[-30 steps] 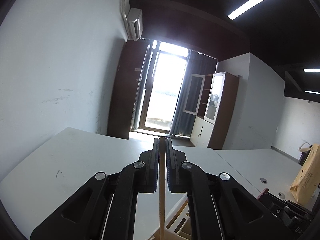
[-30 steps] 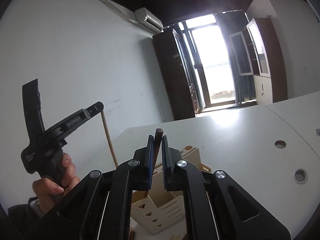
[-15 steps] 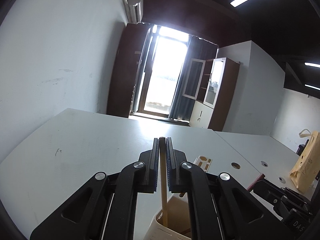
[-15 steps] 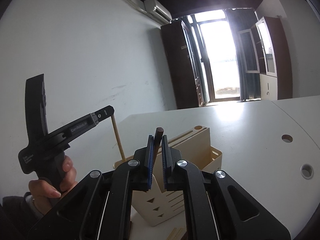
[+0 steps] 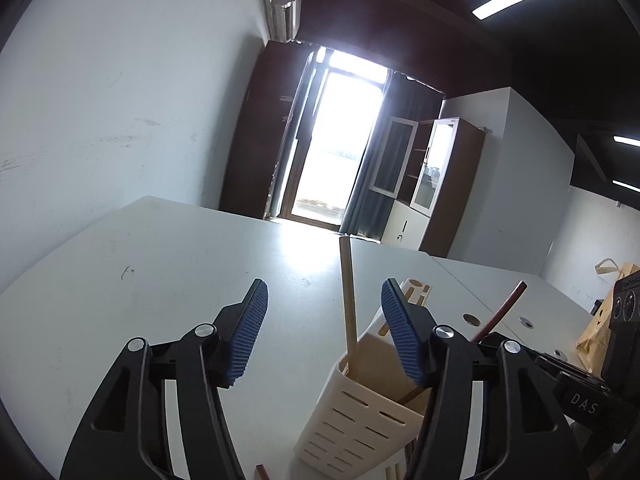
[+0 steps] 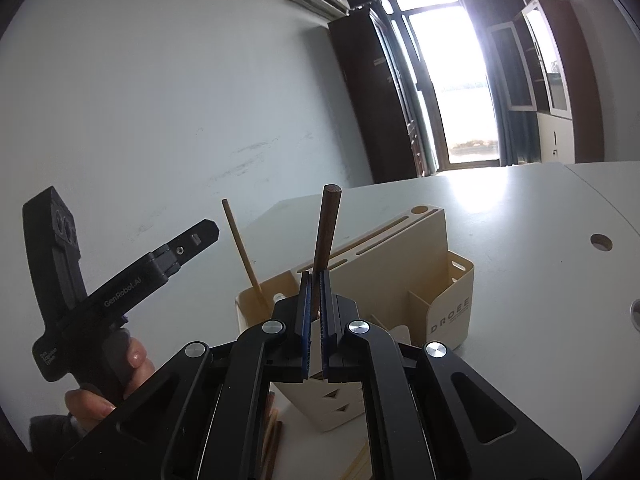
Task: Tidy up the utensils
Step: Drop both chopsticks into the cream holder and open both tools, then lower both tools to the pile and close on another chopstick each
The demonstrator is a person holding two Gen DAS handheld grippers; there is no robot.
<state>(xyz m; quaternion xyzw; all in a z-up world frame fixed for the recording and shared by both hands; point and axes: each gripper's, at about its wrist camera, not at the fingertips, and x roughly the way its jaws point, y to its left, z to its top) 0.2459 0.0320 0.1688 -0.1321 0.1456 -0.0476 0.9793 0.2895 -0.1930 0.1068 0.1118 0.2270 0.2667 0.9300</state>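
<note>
1. Right gripper (image 6: 315,312): blue pads clamped tight on a dark brown stick (image 6: 326,236), which stands nearly upright between them, its lower end down toward the cream utensil holder (image 6: 448,280). Gripper points slightly downward at the holder.
2. Left gripper (image 5: 322,332): jaws opening, pads well apart. A light wooden chopstick (image 5: 347,292) stands between them, touched by neither pad, its lower end inside the holder's end compartment (image 5: 384,364), leaning on the wall.
3. From the right wrist view, the left gripper (image 6: 200,236) is held by a hand (image 6: 108,380) wrapped round its handle, tilted up and right toward the holder. Body reads "GenRobot.AI"; smaller print on the grip is too small to read.
4. Holder side reads "DROEE"; the line beneath is illegible. Slots and a round hole on its top block.
5. "DAS" is printed on the right gripper's body (image 5: 580,400) in the left wrist view.
6. More chopsticks lie on the white table (image 6: 540,260) by the holder's base (image 6: 272,444).
7. Change from a second ago: left gripper was pinching the light chopstick above the holder; now it's released and standing in the compartment. Both grippers sit lower. Right grip is unchanged.
8. Far: bright balcony door (image 5: 340,136), cabinet (image 5: 436,184), wall air conditioner (image 5: 286,10).
</note>
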